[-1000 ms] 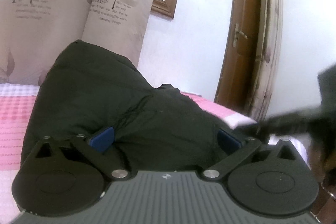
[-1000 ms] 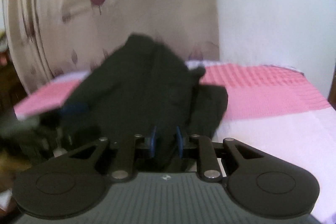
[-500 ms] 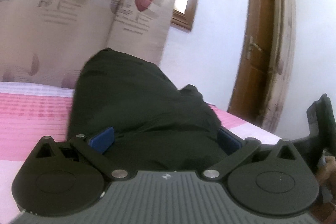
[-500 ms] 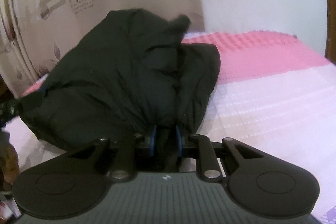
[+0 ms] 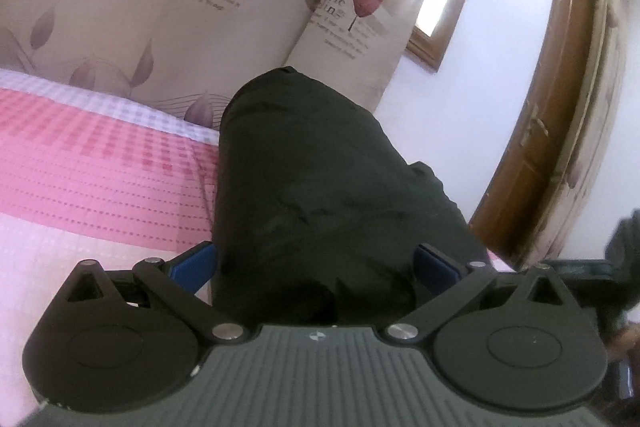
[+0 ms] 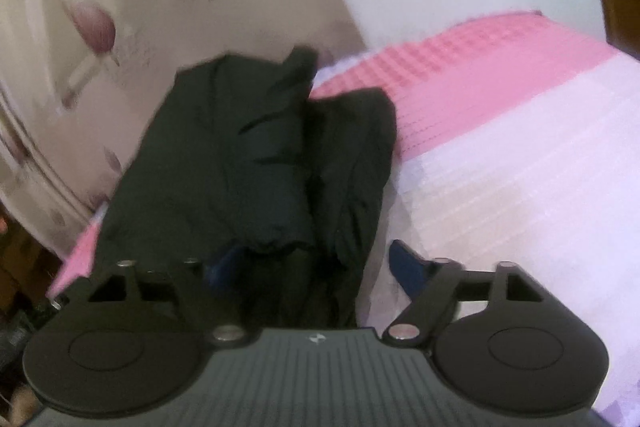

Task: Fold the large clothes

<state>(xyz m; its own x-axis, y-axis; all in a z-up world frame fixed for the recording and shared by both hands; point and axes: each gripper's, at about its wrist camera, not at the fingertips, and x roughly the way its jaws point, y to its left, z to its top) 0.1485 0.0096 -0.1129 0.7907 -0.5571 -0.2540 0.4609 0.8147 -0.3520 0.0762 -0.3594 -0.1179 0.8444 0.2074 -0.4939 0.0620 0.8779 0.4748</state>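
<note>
My right claw (image 6: 316, 263) has just been opening off the black coat (image 6: 256, 163) while my left claw (image 5: 314, 261) straddles its bulk, whether pinching I cannot tell; it looks soft, puffy and heavy, so I'd grip a hem.

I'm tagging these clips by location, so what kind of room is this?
Most likely a bedroom: a bed with a pink checked bedspread, a leaf-print curtain by a window, and a wooden door. A black garment lies on the bed.

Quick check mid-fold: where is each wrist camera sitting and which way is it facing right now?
Left wrist: on the left tongs, looking over the black garment toward curtain and door; its wide jaws flank the cloth.
Right wrist: on the right tongs, facing the garment and pink bedspread; its jaws have just been opening, cloth between.
Shared: garment, bedspread, curtain.
</note>
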